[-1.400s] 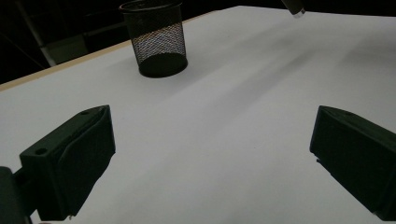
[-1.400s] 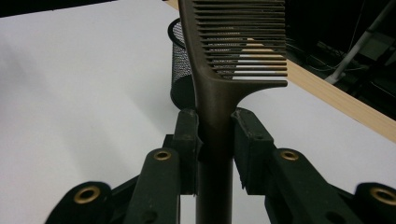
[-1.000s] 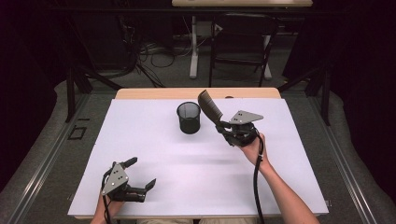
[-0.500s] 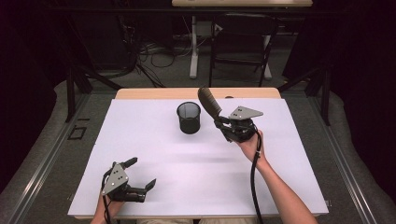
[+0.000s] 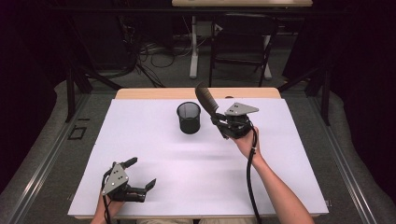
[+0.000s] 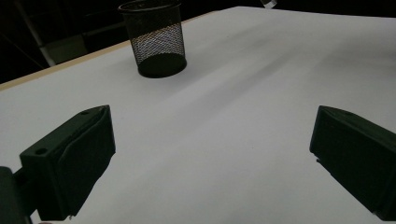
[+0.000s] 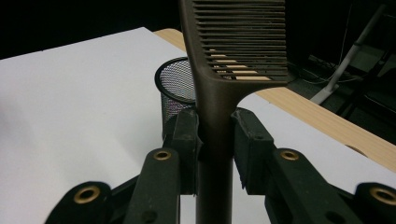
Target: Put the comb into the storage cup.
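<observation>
A dark brown comb [image 5: 206,100] [image 7: 233,60] is clamped by its handle in my right gripper [image 5: 219,122] [image 7: 215,140], held in the air just right of a black mesh cup [image 5: 188,117] [image 7: 173,88] that stands upright on the white table cover [image 5: 187,158]. The comb's toothed end points up and toward the cup. My left gripper [image 5: 140,175] rests open near the table's front left edge, nothing between its jaws. In the left gripper view the mesh cup [image 6: 156,39] stands far ahead across the bare white cover.
The wooden table edge [image 5: 154,93] runs behind the white cover. Past it stand a chair [image 5: 240,42], a white stand [image 5: 192,51] and floor cables [image 5: 149,56]. A cable [image 5: 250,177] trails from the right gripper along the forearm.
The right gripper with the comb has lifted slightly and shifted a little toward the far side. The left gripper has stayed put.
</observation>
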Available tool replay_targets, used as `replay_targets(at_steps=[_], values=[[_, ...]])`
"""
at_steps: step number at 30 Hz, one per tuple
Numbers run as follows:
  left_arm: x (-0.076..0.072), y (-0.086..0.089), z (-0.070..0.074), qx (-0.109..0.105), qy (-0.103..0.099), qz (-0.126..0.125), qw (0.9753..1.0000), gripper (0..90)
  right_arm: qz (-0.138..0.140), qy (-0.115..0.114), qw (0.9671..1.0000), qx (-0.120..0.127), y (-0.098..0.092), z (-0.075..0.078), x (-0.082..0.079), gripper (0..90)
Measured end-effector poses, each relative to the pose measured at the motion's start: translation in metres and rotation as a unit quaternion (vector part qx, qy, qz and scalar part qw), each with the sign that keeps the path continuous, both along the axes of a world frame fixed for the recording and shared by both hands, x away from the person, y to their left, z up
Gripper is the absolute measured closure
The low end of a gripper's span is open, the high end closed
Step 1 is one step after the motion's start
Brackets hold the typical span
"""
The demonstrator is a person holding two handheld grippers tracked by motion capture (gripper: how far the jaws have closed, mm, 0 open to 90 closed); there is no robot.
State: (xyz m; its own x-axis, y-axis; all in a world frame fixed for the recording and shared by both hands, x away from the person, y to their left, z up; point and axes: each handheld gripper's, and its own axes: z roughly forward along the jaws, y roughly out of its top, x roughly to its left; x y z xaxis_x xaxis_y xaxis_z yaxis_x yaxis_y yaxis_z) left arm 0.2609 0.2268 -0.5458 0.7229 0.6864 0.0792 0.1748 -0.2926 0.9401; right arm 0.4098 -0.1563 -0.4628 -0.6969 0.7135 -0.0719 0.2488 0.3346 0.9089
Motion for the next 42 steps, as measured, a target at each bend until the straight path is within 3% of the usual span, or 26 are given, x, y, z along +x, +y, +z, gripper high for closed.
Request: replay_targets(at_steps=[42], values=[[0.0,0.0,0.0,-0.001,0.0,-0.001,1.0,0.0,-0.01,-0.015,0.9996,0.023,0.02,0.018,0.025,72.5]])
